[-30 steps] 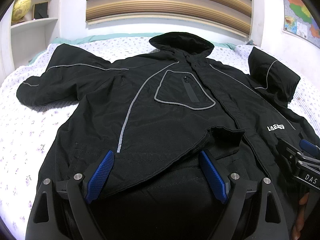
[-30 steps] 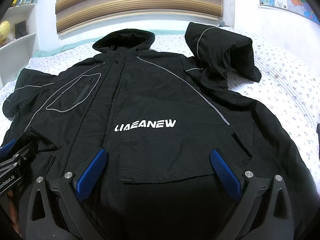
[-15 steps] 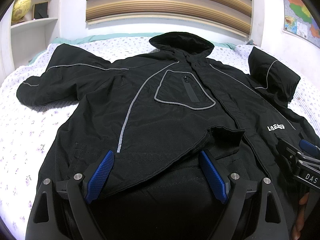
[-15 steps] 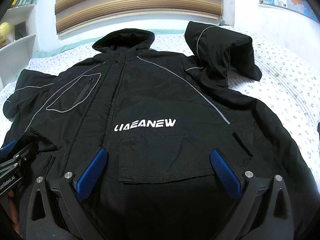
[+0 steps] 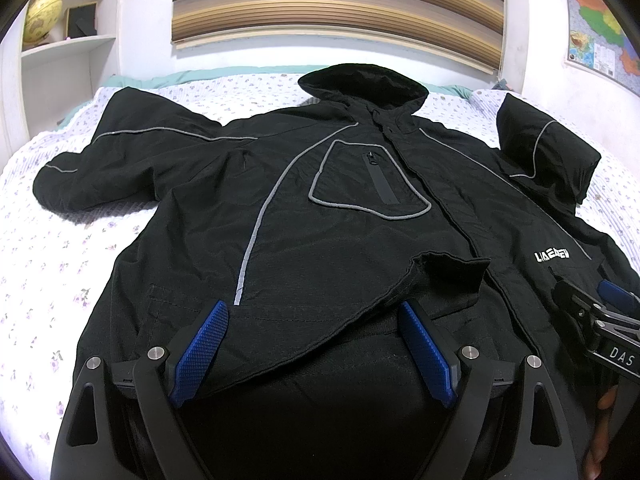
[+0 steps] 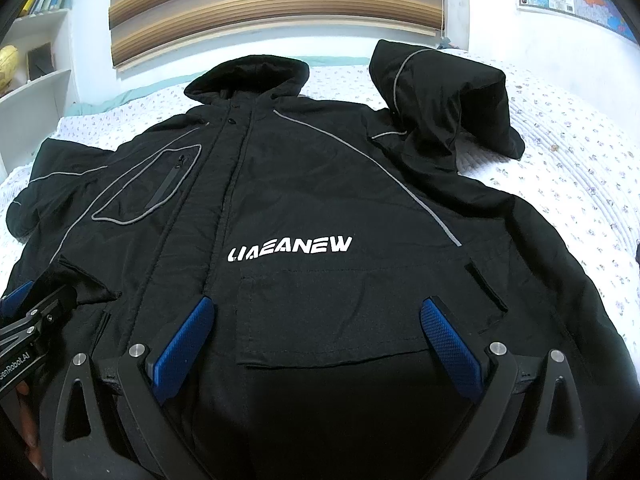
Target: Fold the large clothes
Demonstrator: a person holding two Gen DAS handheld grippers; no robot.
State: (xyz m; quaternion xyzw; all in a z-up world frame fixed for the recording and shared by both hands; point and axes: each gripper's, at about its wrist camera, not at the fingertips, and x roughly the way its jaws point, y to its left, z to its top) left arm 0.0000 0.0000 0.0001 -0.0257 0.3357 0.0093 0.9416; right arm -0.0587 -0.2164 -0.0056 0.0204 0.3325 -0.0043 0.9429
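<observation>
A large black hooded jacket with grey piping lies face up on the bed; it also shows in the right wrist view with a white logo. Its left sleeve lies spread out. Its right sleeve is bunched and folded back. A front hem corner is turned up. My left gripper is open over the lower left hem. My right gripper is open over the lower right pocket. Neither holds anything. The right gripper also shows in the left wrist view.
The bed has a white floral sheet around the jacket. A white shelf with a globe stands at the back left. A striped blind and a wall map are behind the bed.
</observation>
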